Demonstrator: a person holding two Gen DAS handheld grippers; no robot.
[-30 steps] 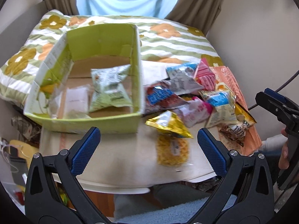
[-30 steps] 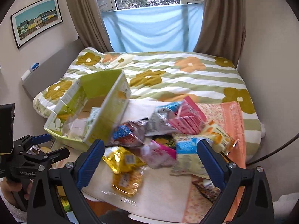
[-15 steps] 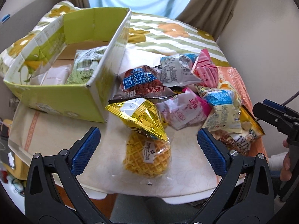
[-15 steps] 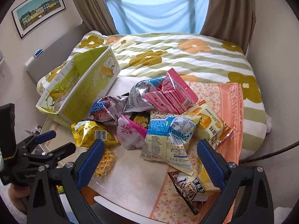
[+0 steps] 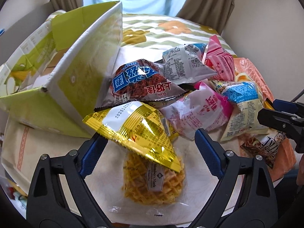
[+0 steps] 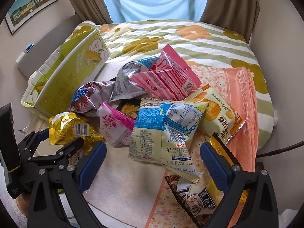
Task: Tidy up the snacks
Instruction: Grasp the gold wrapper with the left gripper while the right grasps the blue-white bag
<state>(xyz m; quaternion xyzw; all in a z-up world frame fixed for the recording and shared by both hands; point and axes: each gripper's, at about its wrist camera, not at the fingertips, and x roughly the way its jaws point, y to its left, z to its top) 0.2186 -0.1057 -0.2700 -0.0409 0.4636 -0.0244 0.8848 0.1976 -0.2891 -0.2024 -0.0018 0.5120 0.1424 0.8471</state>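
Several snack packets lie heaped on a small table beside an open green carton (image 5: 76, 76) (image 6: 72, 79). My left gripper (image 5: 150, 152) (image 6: 60, 138) hangs low over a gold foil packet (image 5: 136, 131) (image 6: 70, 129) that rests on a clear waffle packet (image 5: 152, 178). Its jaws are closing with the gold packet between them; the right pad stands apart from the foil. My right gripper (image 6: 153, 163) (image 5: 281, 114) is open above a blue-and-cream packet (image 6: 165, 133) (image 5: 243, 104).
A dark red packet (image 5: 140, 81), a grey one (image 5: 182, 64), a pink striped one (image 6: 167, 77) and a pink-white one (image 5: 199, 112) fill the pile. A brown packet (image 6: 193, 195) lies on a peach towel (image 6: 241, 102). The flowered bed (image 6: 171, 36) is behind; the table's front edge is near.
Both grippers have sunk and come closer to the pile. The left view swung from the carton to the gold packet, and its jaws have narrowed. The right jaws stay wide.
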